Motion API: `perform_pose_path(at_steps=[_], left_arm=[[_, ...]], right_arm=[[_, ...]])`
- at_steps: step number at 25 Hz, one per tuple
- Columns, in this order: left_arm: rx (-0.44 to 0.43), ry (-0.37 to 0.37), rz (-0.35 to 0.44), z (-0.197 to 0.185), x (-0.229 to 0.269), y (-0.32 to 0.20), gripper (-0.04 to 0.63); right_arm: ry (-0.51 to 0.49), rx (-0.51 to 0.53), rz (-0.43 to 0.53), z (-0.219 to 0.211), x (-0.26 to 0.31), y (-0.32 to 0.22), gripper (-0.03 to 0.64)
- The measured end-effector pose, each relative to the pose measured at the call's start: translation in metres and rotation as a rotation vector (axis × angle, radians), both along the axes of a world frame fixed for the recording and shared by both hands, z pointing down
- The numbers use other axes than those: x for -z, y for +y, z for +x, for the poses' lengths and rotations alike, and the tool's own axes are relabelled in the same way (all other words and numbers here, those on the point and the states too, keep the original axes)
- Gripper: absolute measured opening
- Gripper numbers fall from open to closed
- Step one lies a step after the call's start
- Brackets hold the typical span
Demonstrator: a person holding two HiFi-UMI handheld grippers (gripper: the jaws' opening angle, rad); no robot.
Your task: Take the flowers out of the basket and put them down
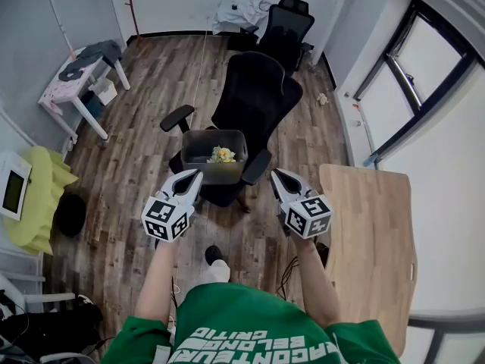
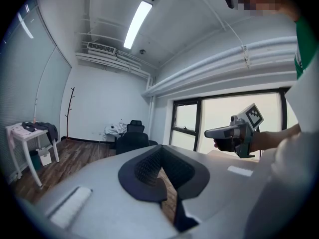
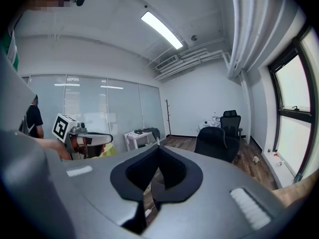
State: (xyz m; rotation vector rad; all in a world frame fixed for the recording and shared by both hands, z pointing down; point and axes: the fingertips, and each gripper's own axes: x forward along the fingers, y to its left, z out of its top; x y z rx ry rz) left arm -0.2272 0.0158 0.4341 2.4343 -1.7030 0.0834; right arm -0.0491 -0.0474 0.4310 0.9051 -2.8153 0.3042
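Note:
A grey basket (image 1: 198, 149) stands on the seat of a black office chair (image 1: 258, 89), with yellow and white flowers (image 1: 222, 155) lying inside it. My left gripper (image 1: 195, 175) hovers just in front of the basket's near left corner, shut and holding nothing. My right gripper (image 1: 277, 174) is level with it at the basket's near right, also shut and empty. The left gripper view shows its own jaws (image 2: 159, 152) pressed together, with the right gripper (image 2: 234, 133) off to the side. Across from it, the right gripper view has shut jaws (image 3: 158, 151) and the left gripper (image 3: 82, 139).
A wooden table (image 1: 371, 233) is at my right, next to a window. A second black chair (image 1: 286, 23) stands at the far wall. On the left are a small white table (image 1: 76, 82) with clothes and a yellow-green seat (image 1: 38, 196).

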Motion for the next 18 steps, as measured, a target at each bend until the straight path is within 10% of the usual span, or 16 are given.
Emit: perform_pose_path(at_steps=[18], left_arm=[[-0.001,0.047,-0.042,-0.088,-0.034,-0.070,0.020]], right_arm=[[0.056,0.003,-0.038,-0.082,-0.025,-0.075,0.006]])
